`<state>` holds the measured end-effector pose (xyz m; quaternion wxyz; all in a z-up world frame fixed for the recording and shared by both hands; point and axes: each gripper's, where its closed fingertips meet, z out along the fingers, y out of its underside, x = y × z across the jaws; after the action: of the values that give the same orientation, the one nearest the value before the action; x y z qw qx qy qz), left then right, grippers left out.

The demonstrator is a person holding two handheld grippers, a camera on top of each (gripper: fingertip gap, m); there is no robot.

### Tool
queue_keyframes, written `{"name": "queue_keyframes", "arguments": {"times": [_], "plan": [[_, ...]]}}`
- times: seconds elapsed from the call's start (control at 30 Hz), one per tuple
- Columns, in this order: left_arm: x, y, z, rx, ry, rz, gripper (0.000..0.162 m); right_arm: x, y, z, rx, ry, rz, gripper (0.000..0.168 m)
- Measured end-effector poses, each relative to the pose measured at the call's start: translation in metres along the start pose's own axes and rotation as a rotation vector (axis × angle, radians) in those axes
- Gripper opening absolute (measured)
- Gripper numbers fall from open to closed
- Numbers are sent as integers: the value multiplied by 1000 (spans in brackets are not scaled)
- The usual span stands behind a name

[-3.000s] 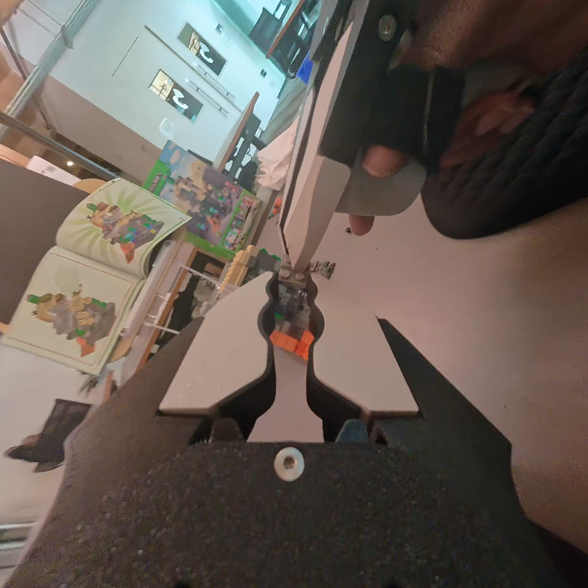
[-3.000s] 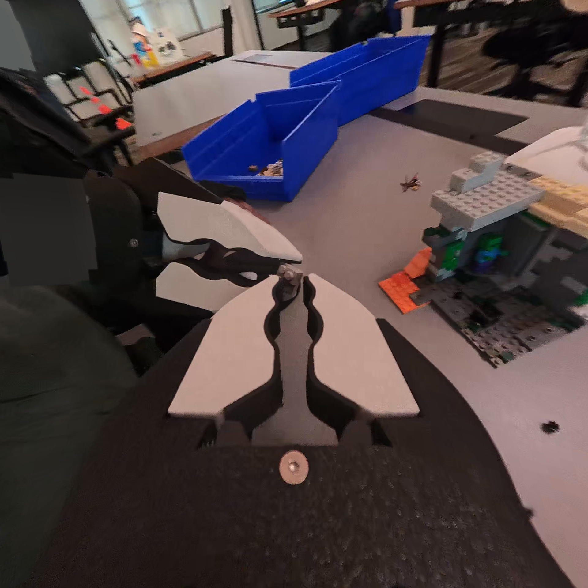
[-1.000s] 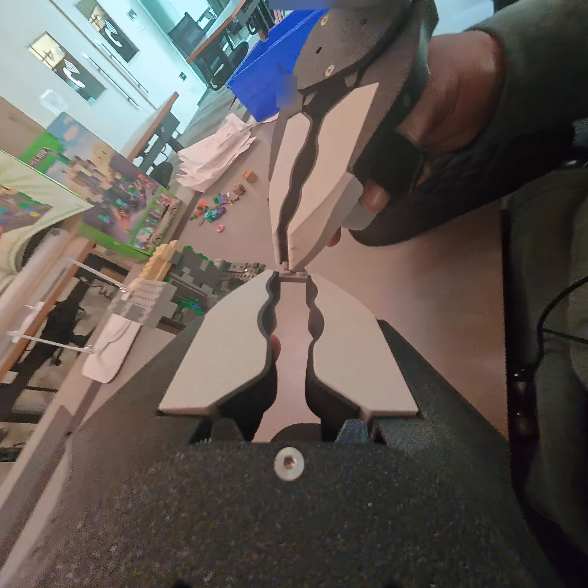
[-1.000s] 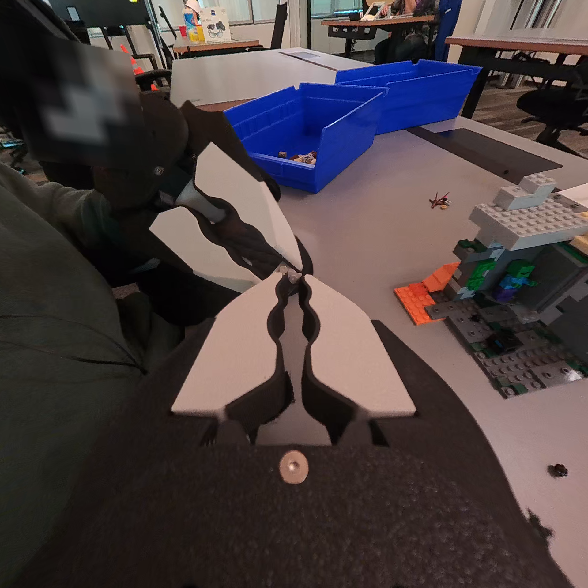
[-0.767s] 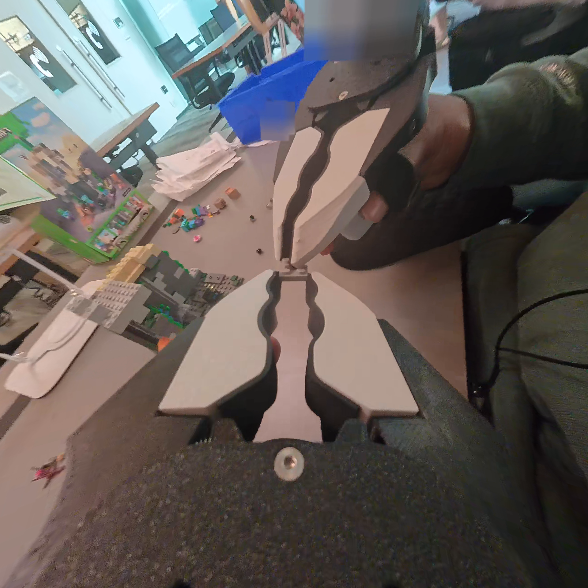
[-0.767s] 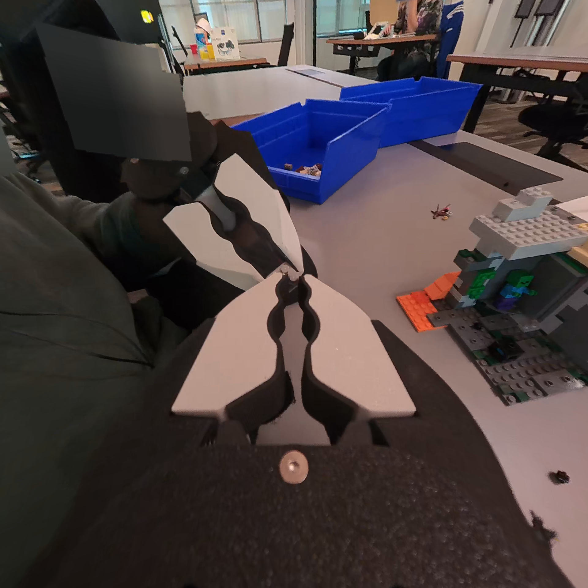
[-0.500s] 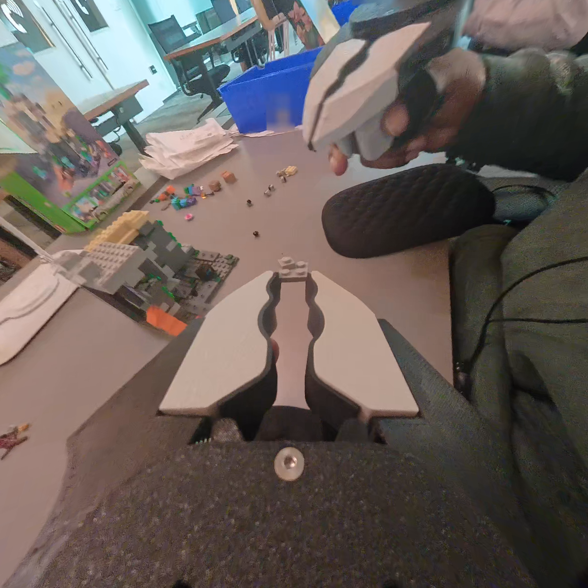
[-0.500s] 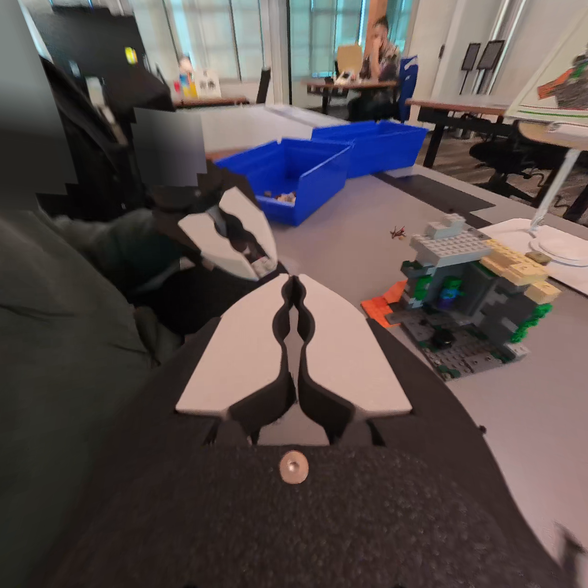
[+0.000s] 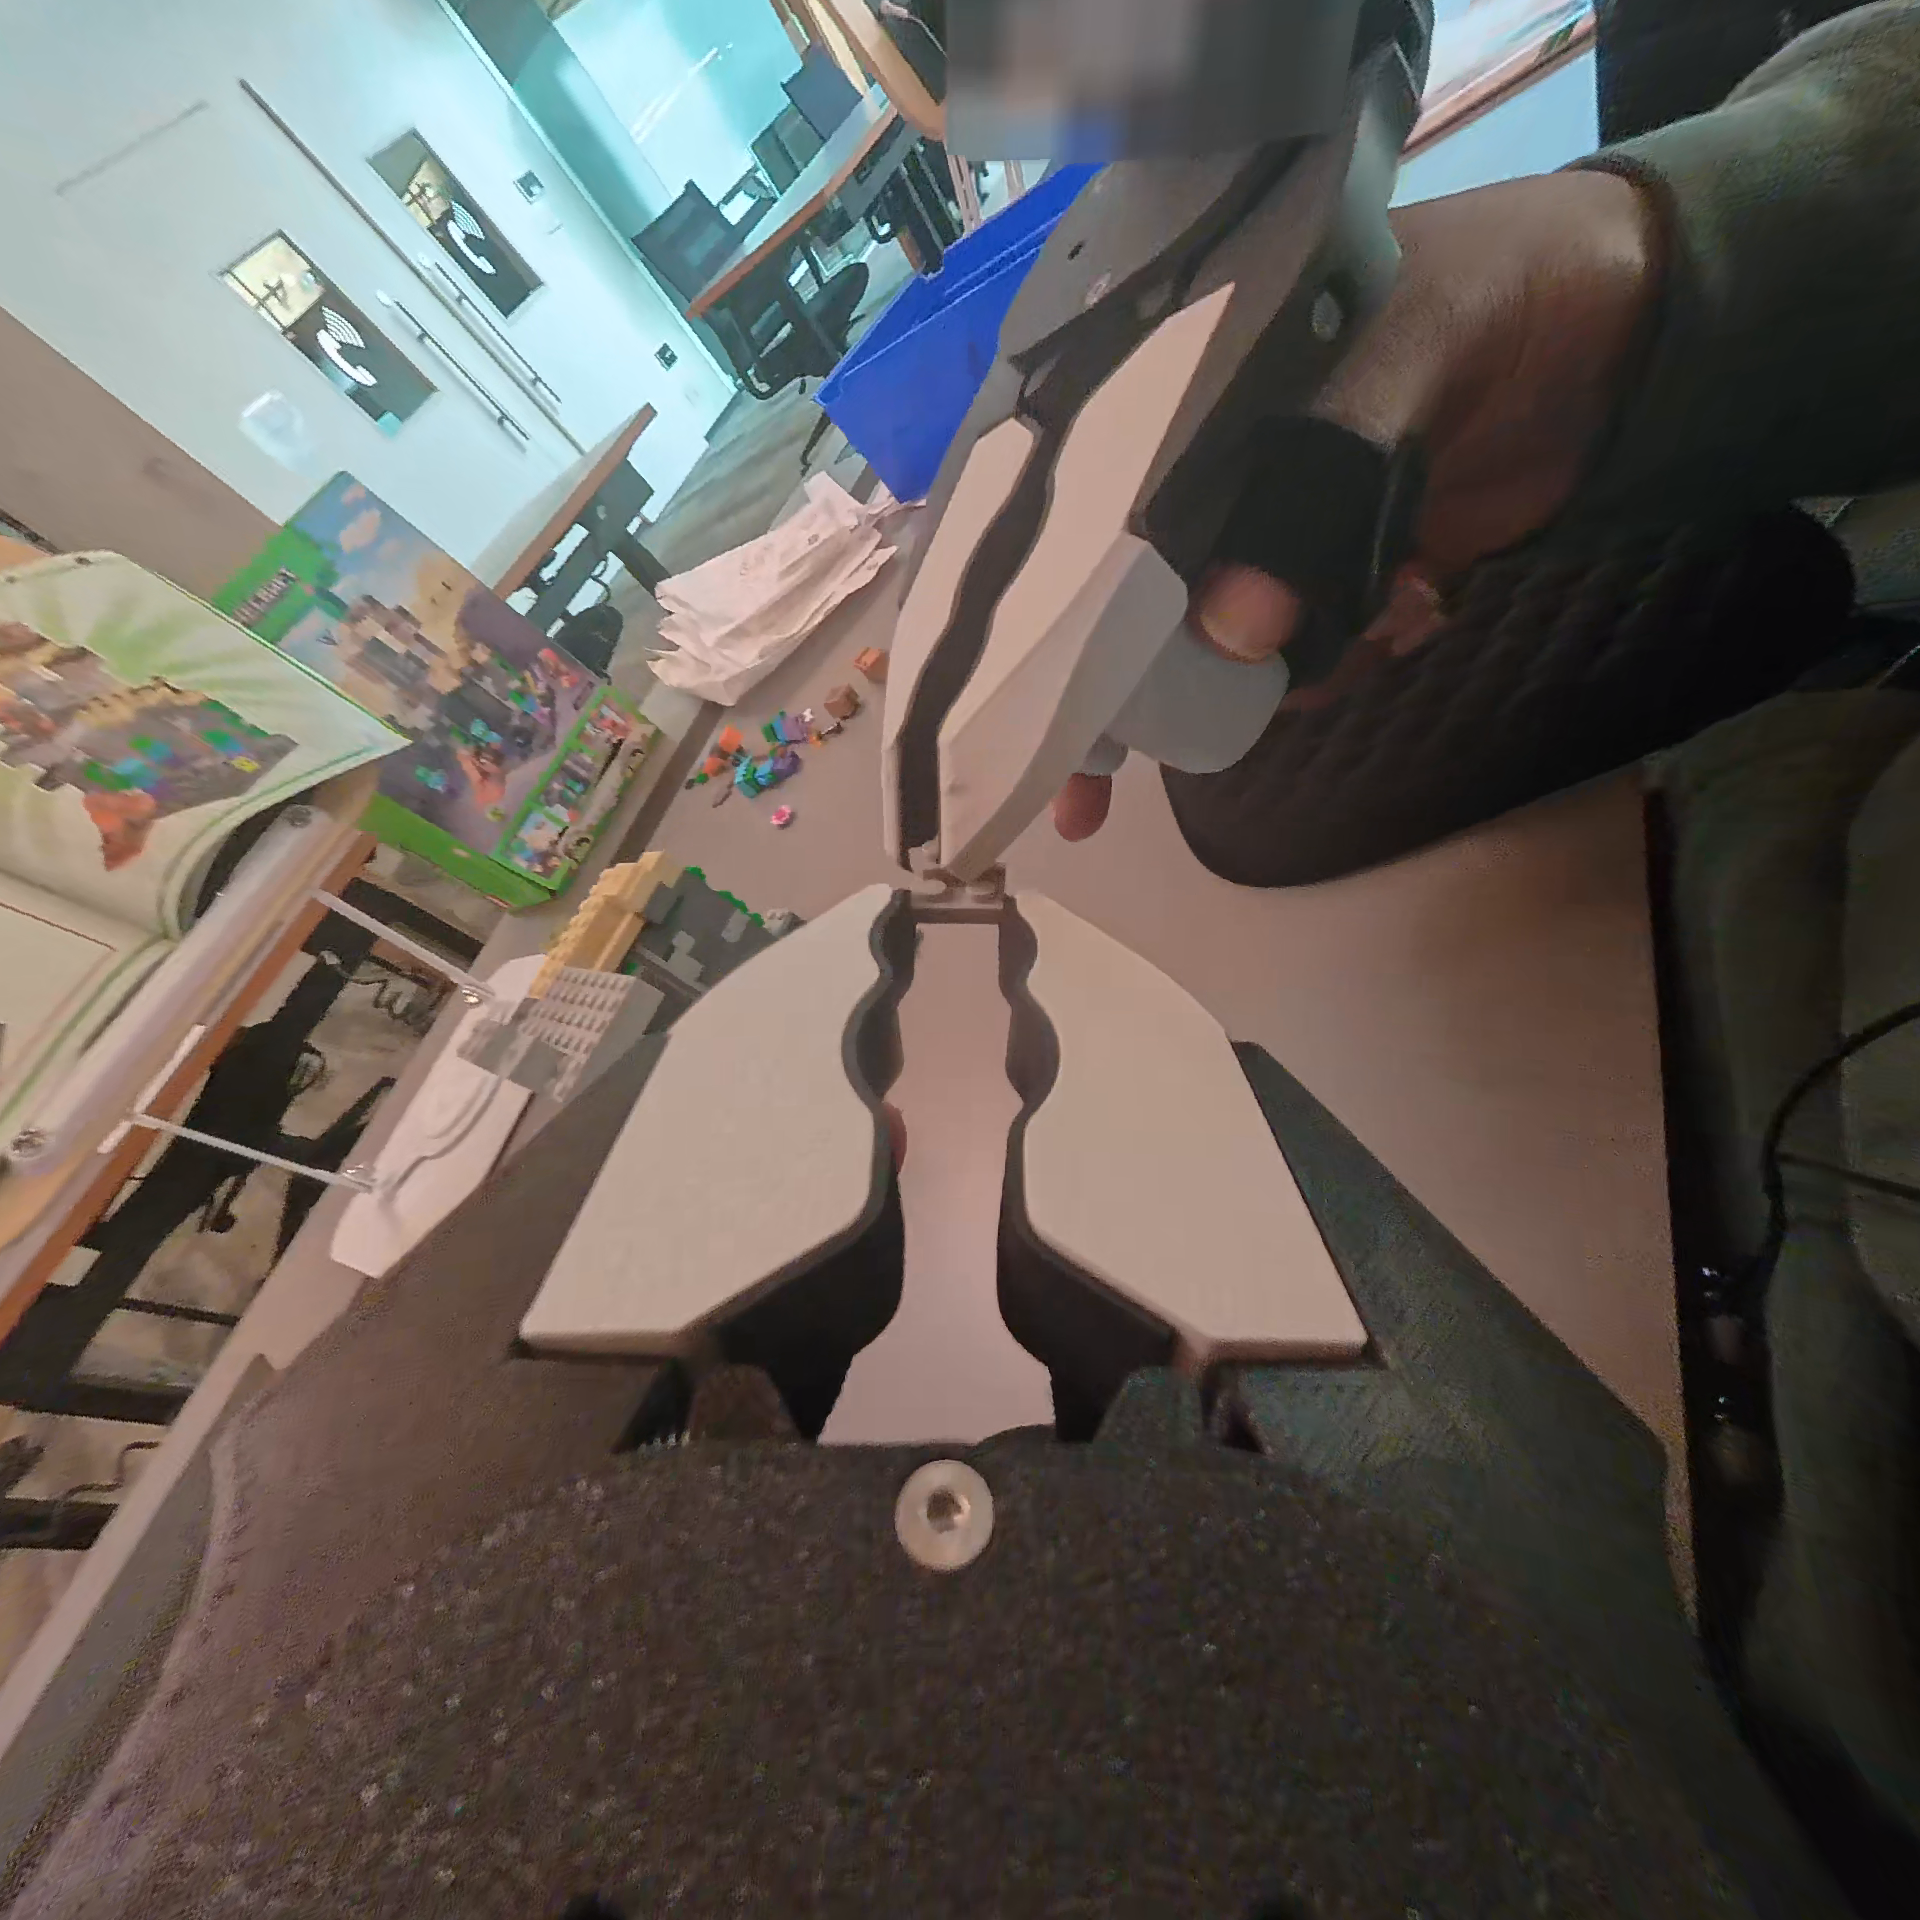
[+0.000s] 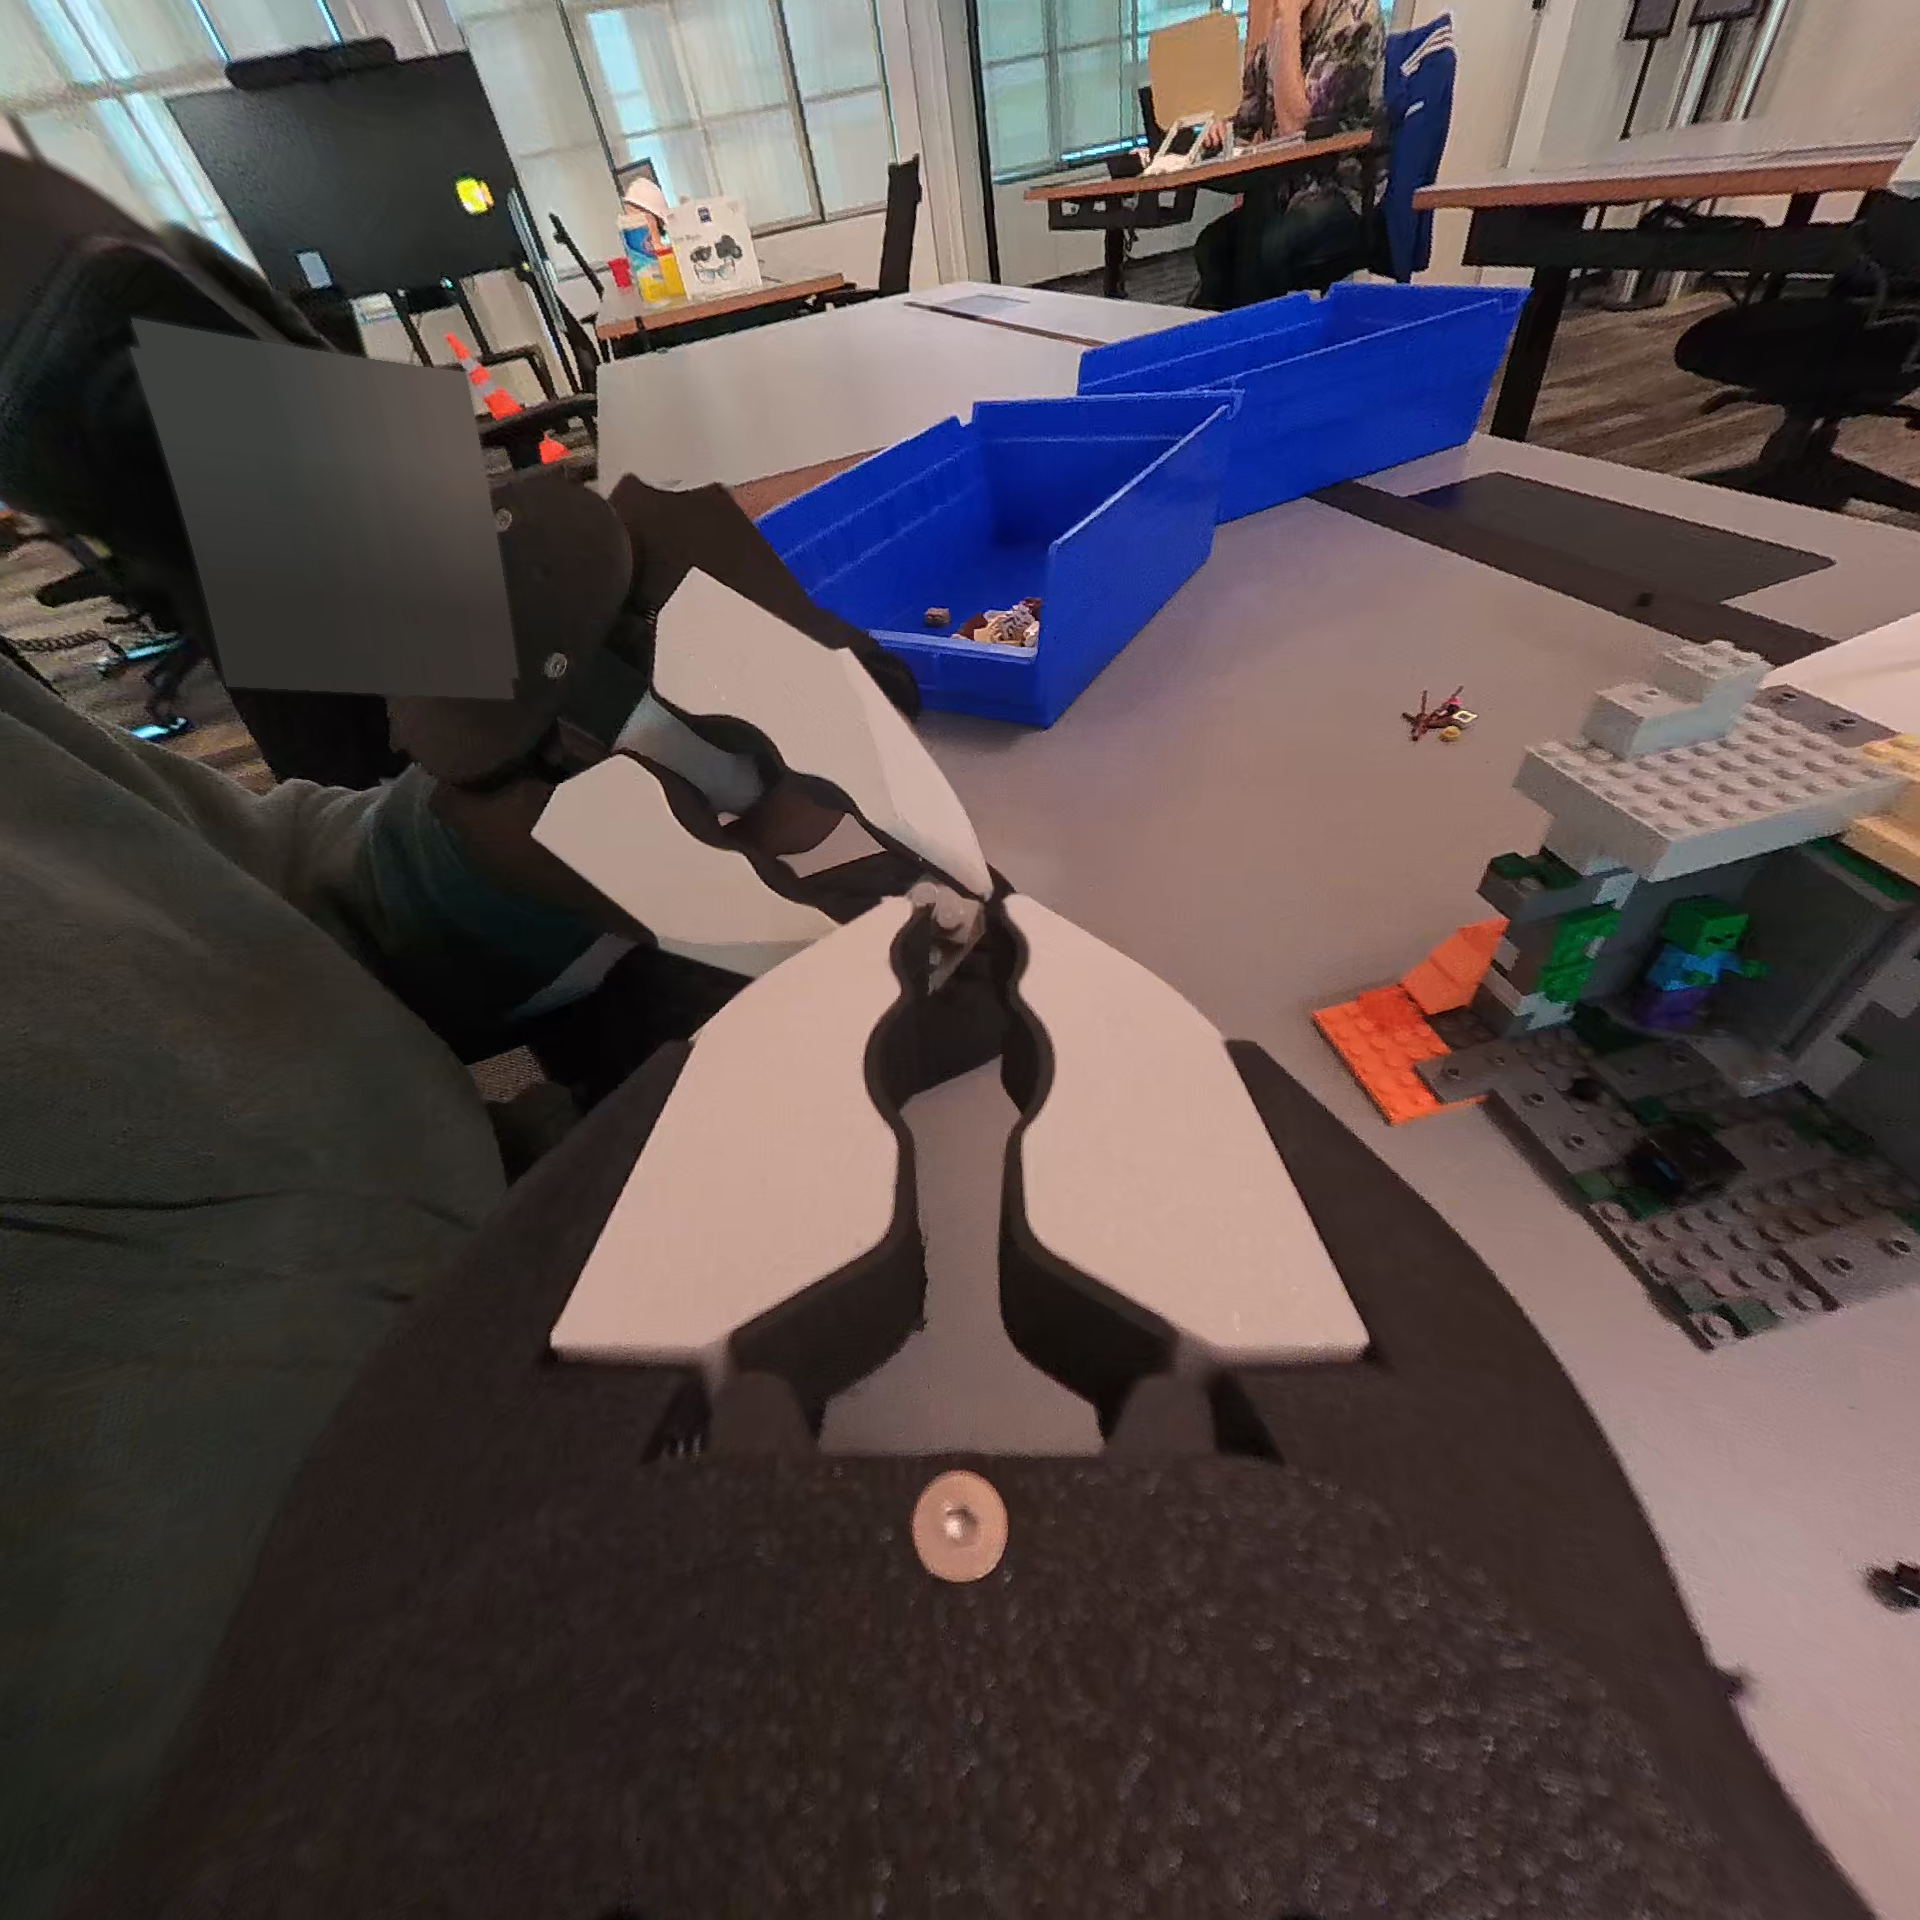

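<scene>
Grippers tip to tip: left gripper (image 9: 954, 902) clamping grey plate (image 9: 956, 906), right gripper (image 9: 928, 854) touching it.

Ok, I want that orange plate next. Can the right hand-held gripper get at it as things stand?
Probably yes: the orange plate lies at the open edge of the brick build with bare table before it. But the right hand-held gripper has its tips at a small grey plate.

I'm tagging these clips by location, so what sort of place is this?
Most likely an open-plan office or lab used as a workspace: rows of desks with office chairs, large windows, and a grey table holding blue storage bins and a toy brick model.
</scene>
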<state>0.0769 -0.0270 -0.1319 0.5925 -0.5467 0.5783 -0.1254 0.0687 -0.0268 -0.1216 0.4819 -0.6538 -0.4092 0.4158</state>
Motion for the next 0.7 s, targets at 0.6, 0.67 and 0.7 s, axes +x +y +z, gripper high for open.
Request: {"name": "queue_keyframes", "arguments": {"times": [0.6, 0.67, 0.7], "plan": [[0, -6, -7, -16, -179, 205, 16, -7, -6, -6, 170, -32, 49, 5], [2, -5, -5, -11, -161, 157, 16, -8, -7, -9, 215, -47, 75, 5], [5, 1, -3, -39, -132, 136, 16, -10, -11, -12, 260, -66, 87, 0]]}}
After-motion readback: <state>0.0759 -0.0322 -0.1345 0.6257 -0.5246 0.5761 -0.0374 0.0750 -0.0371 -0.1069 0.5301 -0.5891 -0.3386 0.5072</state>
